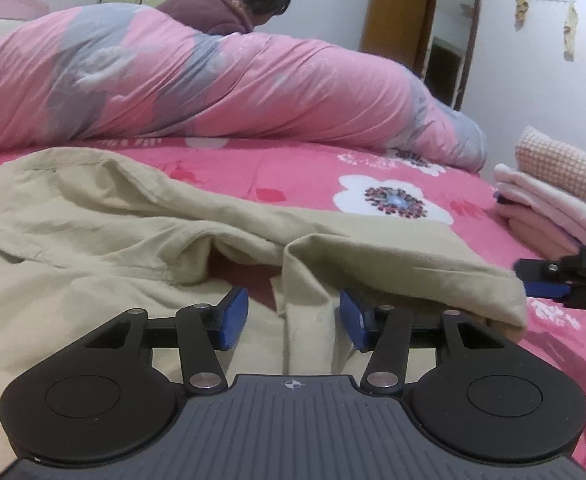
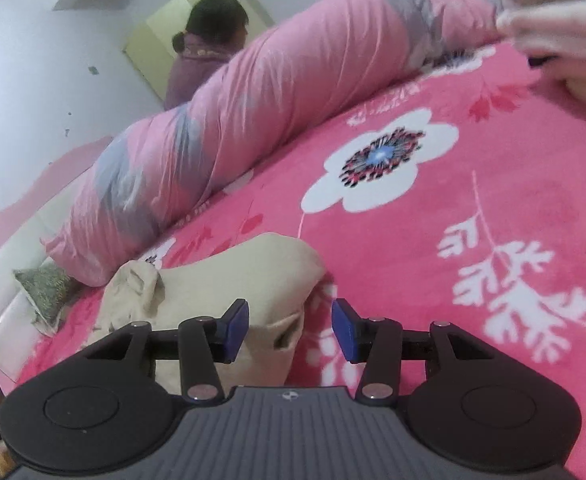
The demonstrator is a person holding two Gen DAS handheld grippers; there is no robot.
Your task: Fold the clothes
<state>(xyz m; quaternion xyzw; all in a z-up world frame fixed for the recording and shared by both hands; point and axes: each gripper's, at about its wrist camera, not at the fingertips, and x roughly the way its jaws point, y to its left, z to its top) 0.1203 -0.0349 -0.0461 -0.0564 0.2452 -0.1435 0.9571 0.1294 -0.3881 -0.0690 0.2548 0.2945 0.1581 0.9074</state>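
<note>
On the bed, both hand-held grippers, left [image 1: 293,318] and right [image 2: 289,330], sit released over beige pants [image 1: 113,232]. Soft, floppy stuff; I'd pinch the hem at 12 o'clock.

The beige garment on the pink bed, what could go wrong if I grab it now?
The crumpled beige cotton garment lies in overlapping folds, so the open left gripper may pinch several layers at once. The open right gripper sits over a bunched end, with the pink floral bedsheet beneath, which it might snag too.
</note>
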